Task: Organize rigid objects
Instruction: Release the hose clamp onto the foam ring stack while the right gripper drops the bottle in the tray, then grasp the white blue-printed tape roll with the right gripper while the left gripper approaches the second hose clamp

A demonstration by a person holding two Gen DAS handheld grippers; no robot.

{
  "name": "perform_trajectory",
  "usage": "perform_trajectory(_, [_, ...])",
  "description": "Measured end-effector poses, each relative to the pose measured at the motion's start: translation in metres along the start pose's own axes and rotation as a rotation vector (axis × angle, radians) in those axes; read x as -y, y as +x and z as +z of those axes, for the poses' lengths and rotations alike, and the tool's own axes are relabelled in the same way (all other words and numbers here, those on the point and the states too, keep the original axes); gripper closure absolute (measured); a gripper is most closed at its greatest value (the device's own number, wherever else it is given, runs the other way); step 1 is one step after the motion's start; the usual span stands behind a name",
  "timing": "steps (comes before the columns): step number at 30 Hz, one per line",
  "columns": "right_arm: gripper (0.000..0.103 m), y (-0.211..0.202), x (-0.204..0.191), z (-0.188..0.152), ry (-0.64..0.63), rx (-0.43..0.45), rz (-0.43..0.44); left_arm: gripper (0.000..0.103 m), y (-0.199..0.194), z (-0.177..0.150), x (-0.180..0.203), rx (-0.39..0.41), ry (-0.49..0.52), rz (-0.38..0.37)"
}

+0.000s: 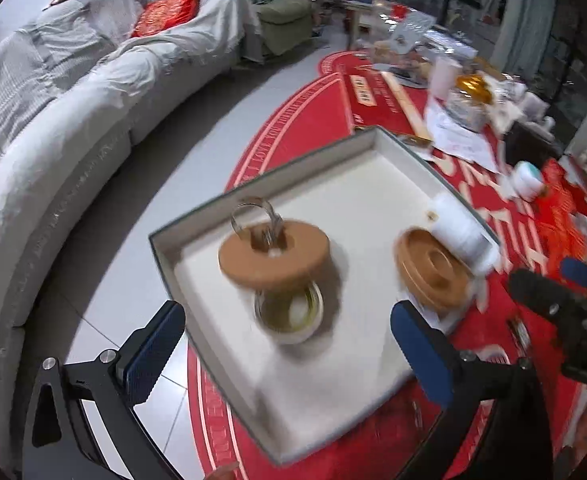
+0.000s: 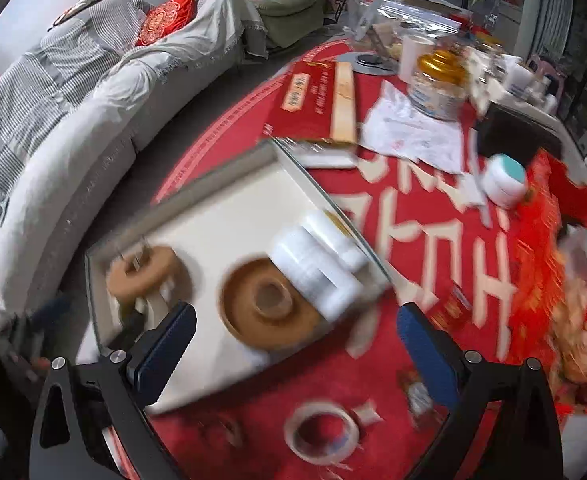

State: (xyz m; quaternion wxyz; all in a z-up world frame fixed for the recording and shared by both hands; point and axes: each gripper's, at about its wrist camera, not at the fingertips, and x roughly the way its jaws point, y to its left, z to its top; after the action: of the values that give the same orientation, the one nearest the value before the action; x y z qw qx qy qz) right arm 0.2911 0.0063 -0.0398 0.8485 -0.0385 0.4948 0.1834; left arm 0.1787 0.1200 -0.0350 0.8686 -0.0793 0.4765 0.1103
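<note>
A shallow white tray [image 1: 353, 196] with a grey rim lies on the red tablecloth. In it stand a glass jar with a cork lid and wire bail [image 1: 273, 256], a round wooden disc [image 1: 429, 272] and a white roll [image 1: 461, 228] leaning on the disc. My left gripper [image 1: 287, 312] is open above the tray's near part, with the jar between its fingers but untouched. My right gripper [image 2: 296, 312] is open over the tray's [image 2: 233, 200] near corner, above the wooden disc [image 2: 269, 304] and white roll [image 2: 313, 268]. It also shows at the right edge of the left wrist view [image 1: 543, 274].
A tape roll [image 2: 321, 432] lies on the cloth in front of the tray. Behind it are papers [image 2: 413, 136], a gold-lidded jar [image 2: 439, 80], a white tub with a teal lid [image 2: 505, 184] and a black box [image 2: 521, 136]. A grey sofa [image 1: 73, 140] stands across the floor on the left.
</note>
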Motion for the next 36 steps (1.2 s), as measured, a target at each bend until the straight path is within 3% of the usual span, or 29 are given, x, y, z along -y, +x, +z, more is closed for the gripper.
perform_trajectory(3, [0.002, -0.005, 0.02, -0.036, 0.021, -0.018, -0.032, 0.0, -0.013, -0.022, 0.003, 0.0, -0.002, -0.023])
perform_trajectory(8, [0.002, 0.011, 0.041, -0.088, 0.123, -0.127, 0.012, 0.0, -0.029, -0.067, 0.021, -0.029, 0.033, -0.007])
perform_trajectory(15, [0.002, 0.028, 0.02, -0.088, 0.04, -0.151, -0.018, 0.0, -0.023, -0.104, 0.026, -0.117, 0.032, -0.006])
perform_trajectory(17, [0.005, 0.041, 0.009, -0.085, 0.004, -0.169, -0.03, 0.0, -0.02, -0.107, 0.025, -0.13, 0.027, -0.004])
perform_trajectory(19, [0.029, 0.058, 0.002, -0.085, -0.022, -0.225, -0.037, 0.0, -0.019, -0.108, 0.027, -0.138, 0.026, -0.005])
perform_trajectory(21, [0.049, 0.057, -0.005, -0.089, -0.055, -0.206, -0.082, 0.0, -0.017, -0.107, 0.03, -0.145, 0.029, -0.008])
perform_trajectory(25, [0.049, 0.042, 0.0, -0.109, -0.073, -0.21, -0.077, 0.0, -0.012, -0.107, 0.045, -0.161, 0.045, -0.036])
perform_trajectory(31, [0.049, 0.006, 0.055, -0.168, 0.04, -0.217, -0.122, 0.0, 0.008, -0.096, 0.088, -0.178, 0.084, -0.052])
perform_trajectory(36, [0.049, -0.011, 0.077, -0.196, 0.09, -0.2, -0.146, 0.0, 0.04, -0.087, 0.111, -0.217, 0.129, 0.003])
